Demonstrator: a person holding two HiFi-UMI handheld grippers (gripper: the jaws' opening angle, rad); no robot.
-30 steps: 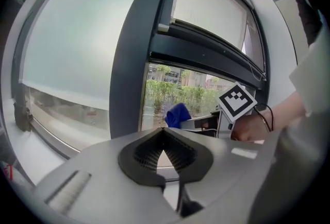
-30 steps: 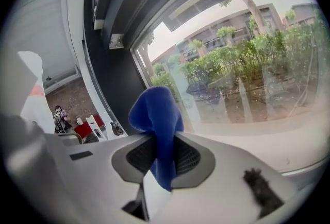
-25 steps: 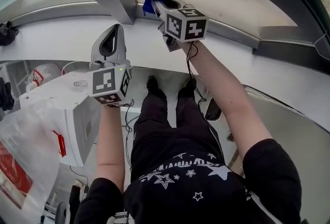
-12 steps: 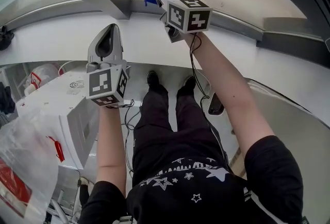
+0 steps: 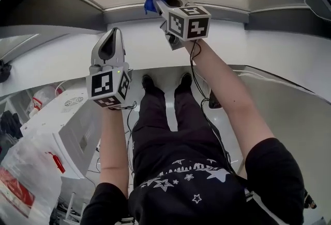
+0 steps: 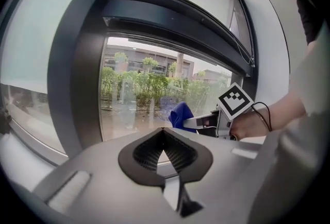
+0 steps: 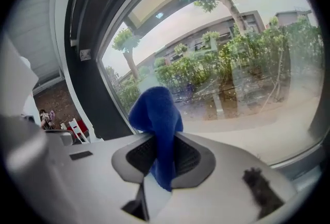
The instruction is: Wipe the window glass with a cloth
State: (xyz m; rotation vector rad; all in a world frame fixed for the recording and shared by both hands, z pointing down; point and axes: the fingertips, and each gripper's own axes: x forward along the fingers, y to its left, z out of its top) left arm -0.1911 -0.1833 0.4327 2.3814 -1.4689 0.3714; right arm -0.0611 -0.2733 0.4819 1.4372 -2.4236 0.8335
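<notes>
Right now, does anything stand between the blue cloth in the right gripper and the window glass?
Nothing visible does. The blue cloth, clamped in the right gripper, faces the window glass with only open air ahead. The left gripper, shut and empty, is off to the side.

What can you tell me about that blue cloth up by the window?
The blue cloth is a small, soft-looking, deep blue rag, bunched into a folded lump. The right gripper is shut on its lower part, so the bundle sticks out past the jaws and a short end trails back between them. It is held close to the window glass; whether it touches the pane cannot be told.
</notes>
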